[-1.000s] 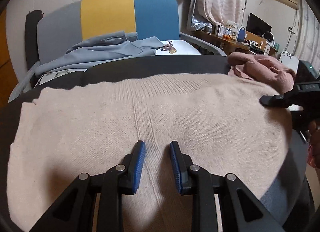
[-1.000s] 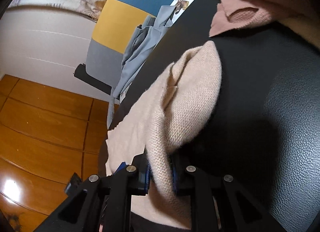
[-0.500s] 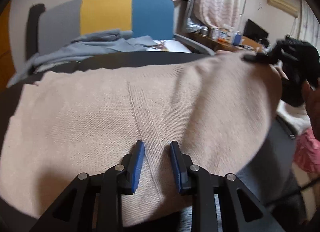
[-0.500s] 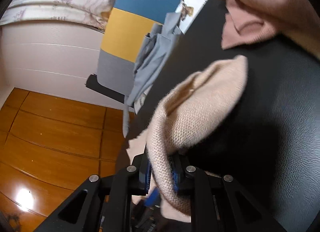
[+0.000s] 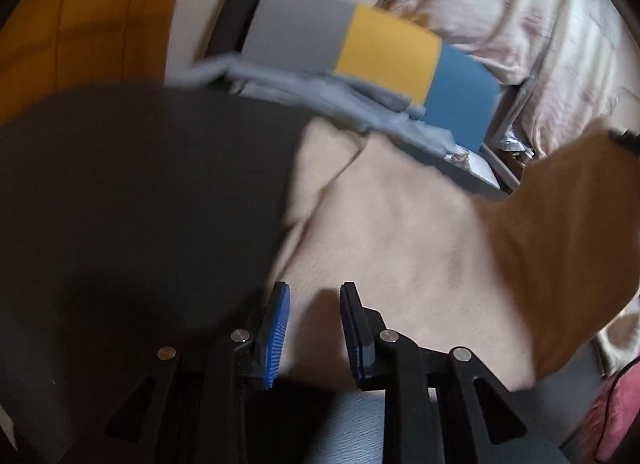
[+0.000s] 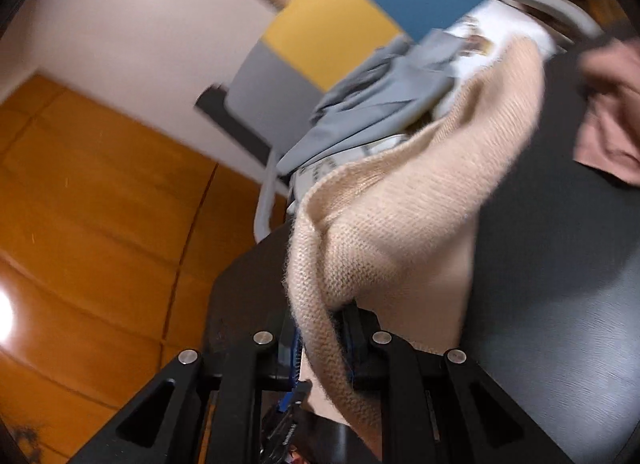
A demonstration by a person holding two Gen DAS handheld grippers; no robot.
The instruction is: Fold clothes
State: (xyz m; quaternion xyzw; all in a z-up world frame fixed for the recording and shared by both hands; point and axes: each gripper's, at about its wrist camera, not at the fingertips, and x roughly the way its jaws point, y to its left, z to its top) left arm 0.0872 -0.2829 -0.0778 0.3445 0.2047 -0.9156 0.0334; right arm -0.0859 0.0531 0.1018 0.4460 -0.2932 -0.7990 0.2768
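A beige knit sweater (image 5: 400, 232) lies on the black table (image 5: 140, 184). Its right side is pulled up towards the upper right, where a black tip of my right gripper (image 5: 624, 138) shows. My left gripper (image 5: 315, 288) hovers over the sweater's near left part with its jaws apart. The blue pads are bare and cloth shows through the gap. In the right wrist view my right gripper (image 6: 324, 316) is shut on a bunched edge of the sweater (image 6: 420, 204), which hangs from it above the table (image 6: 560, 264). The picture is blurred by motion.
A pink garment (image 6: 608, 124) lies on the table's far right. Behind the table stands a seat with a grey, yellow and blue back (image 5: 384, 48), and a grey-blue garment (image 5: 320, 84) is draped on it. Wooden floor (image 6: 80, 204) lies to the left.
My right gripper has risen and carried the sweater's edge up and across. My left gripper has slid left and rolled, so the sweater's left edge is now beside it and bare table shows.
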